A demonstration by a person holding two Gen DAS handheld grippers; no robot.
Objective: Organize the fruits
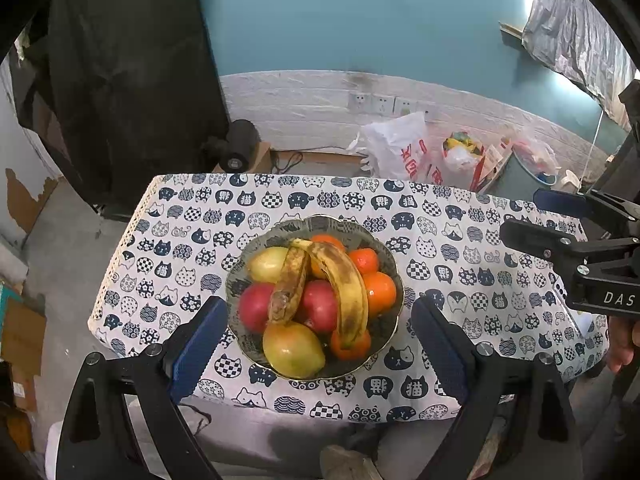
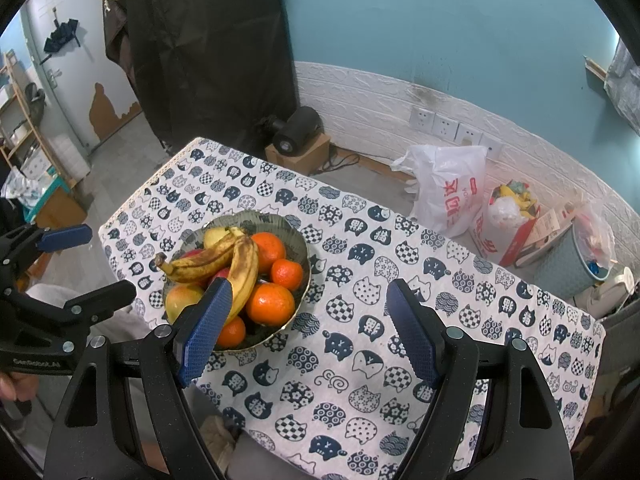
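Note:
A patterned bowl (image 1: 320, 225) stands on the cat-print tablecloth (image 1: 460, 248). It holds two spotted bananas (image 1: 348, 280), several oranges (image 1: 380, 292), red apples (image 1: 256, 308) and yellow-green fruit (image 1: 292, 350). My left gripper (image 1: 320, 344) hangs open above the bowl's near side, its blue pads either side of it, touching nothing. In the right wrist view the bowl (image 2: 260, 224), bananas (image 2: 240, 268) and oranges (image 2: 270, 304) lie to the left. My right gripper (image 2: 310, 328) is open over bare cloth (image 2: 360, 280), its left pad overlapping the bowl's edge in the picture. Each gripper shows in the other's view (image 1: 532, 218) (image 2: 112, 260).
Behind the table on the floor are white plastic bags (image 2: 444, 188), a grey bin (image 2: 576, 256) and a black lamp on a cardboard box (image 2: 298, 132). A black curtain (image 2: 208, 48) hangs at the back left. A hand (image 1: 620, 344) shows at the right edge.

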